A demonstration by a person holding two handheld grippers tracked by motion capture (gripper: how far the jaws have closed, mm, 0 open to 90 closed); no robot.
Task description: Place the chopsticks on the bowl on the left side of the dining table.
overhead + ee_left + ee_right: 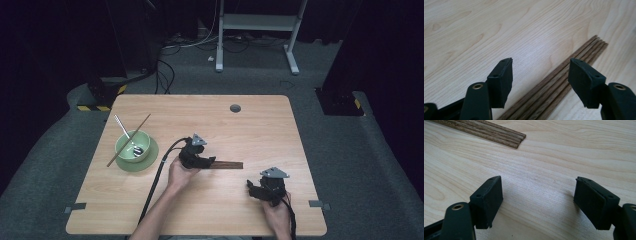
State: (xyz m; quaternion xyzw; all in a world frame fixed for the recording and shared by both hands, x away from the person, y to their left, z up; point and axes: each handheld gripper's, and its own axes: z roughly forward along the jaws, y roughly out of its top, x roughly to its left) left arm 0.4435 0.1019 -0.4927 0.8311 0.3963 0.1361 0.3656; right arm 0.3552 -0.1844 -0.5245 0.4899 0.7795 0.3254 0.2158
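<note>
- Left tool (540, 75): jaws spread, empty, straddling the bundle of brown chopsticks (564, 77) lying flat mid-counter (210, 120)
- Step, as judged: pre-grasp; the next move calls for lowering and clenching on one stick only
- Right tool (537, 200): released, empty, poised over bare wood near the stick tips
- Green bowl (125, 146) on a green saucer (151, 159), left: a metal spoon (127, 135) inside, one chopstick (145, 121) laid across the rim
</note>
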